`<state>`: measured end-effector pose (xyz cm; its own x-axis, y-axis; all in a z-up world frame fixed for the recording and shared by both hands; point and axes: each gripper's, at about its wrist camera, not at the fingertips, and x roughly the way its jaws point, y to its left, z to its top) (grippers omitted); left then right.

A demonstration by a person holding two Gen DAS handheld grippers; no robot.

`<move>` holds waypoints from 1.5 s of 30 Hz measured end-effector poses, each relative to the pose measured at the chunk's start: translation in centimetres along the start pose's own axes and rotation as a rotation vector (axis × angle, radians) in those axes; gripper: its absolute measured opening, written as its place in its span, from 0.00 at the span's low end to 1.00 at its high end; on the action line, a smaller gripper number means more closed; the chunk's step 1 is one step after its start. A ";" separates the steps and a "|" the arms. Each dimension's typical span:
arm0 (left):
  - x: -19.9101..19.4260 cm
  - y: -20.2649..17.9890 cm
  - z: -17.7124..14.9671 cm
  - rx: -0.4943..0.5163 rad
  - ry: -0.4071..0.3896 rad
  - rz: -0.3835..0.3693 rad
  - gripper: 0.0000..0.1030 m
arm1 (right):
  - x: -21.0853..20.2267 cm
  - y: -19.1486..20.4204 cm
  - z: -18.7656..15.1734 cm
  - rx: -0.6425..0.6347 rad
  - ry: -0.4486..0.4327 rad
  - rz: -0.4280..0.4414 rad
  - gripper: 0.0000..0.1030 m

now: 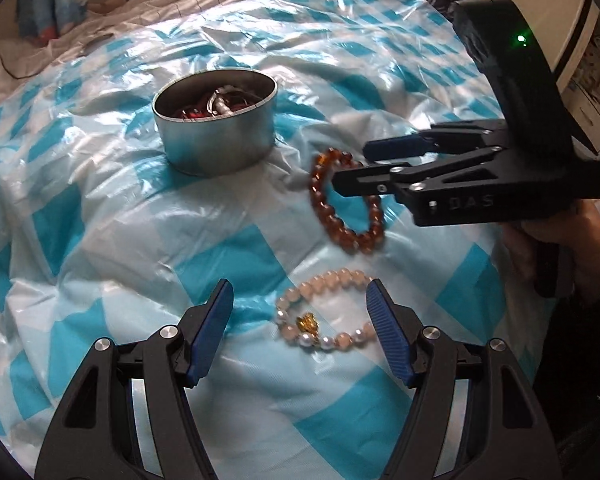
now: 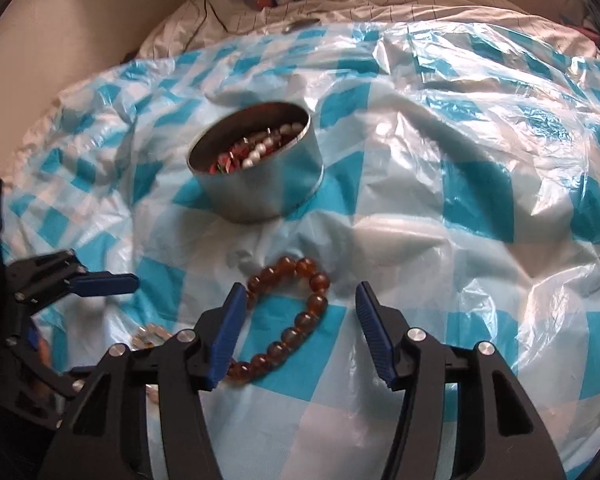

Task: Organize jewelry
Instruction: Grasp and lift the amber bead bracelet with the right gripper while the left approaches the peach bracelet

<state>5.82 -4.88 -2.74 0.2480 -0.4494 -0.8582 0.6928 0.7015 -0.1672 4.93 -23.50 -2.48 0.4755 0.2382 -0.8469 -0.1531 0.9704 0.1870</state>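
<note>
A round metal tin (image 1: 216, 120) with jewelry inside stands on the checked plastic sheet; it also shows in the right wrist view (image 2: 260, 168). An amber bead bracelet (image 1: 342, 224) lies to the right of the tin, and my open right gripper (image 1: 350, 162) hovers over it. In the right wrist view the amber bracelet (image 2: 296, 320) lies between the open right gripper's (image 2: 300, 300) jaws. A pink and pearl bracelet (image 1: 324, 312) with a gold charm lies between the jaws of my open, empty left gripper (image 1: 300, 300). The left gripper (image 2: 136, 282) shows at the left of the right wrist view.
The blue and white checked plastic sheet (image 1: 100, 220) covers a bed and is crumpled. White bedding (image 2: 340, 4) and a cable (image 2: 208, 4) lie at the far side. A wall (image 2: 60, 40) stands at the far left.
</note>
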 end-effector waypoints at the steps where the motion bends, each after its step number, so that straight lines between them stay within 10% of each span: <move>1: 0.0 0.0 -0.1 -0.004 0.001 -0.009 0.64 | 0.1 0.2 0.0 -0.013 0.003 -0.010 0.54; 5: 0.6 0.4 -0.5 -0.054 0.038 -0.045 0.40 | 0.7 0.9 -0.4 -0.078 0.020 -0.064 0.53; 8: 0.8 1.0 -0.8 -0.084 0.051 -0.018 0.15 | 0.9 1.5 -0.6 -0.136 0.023 -0.119 0.32; 11: 0.3 1.3 -1.0 -0.100 0.036 -0.021 0.12 | 0.7 1.6 -0.7 -0.151 0.019 -0.113 0.12; 22: -5.5 4.0 -0.2 -0.264 -0.227 -0.193 0.12 | -1.9 -5.2 -0.2 0.310 -0.066 0.454 0.12; 30: -5.2 5.1 1.0 -0.343 -0.288 -0.255 0.12 | -2.7 -7.3 0.1 0.451 -0.162 0.673 0.12; 45: -4.0 4.2 2.1 -0.250 -0.294 0.037 0.12 | -3.4 -7.1 0.5 0.450 -0.213 0.716 0.12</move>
<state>9.20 -1.26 1.05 0.4786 -0.5349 -0.6963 0.5020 0.8173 -0.2828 4.83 -31.20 -0.74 0.5546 0.7559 -0.3479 -0.1417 0.4978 0.8556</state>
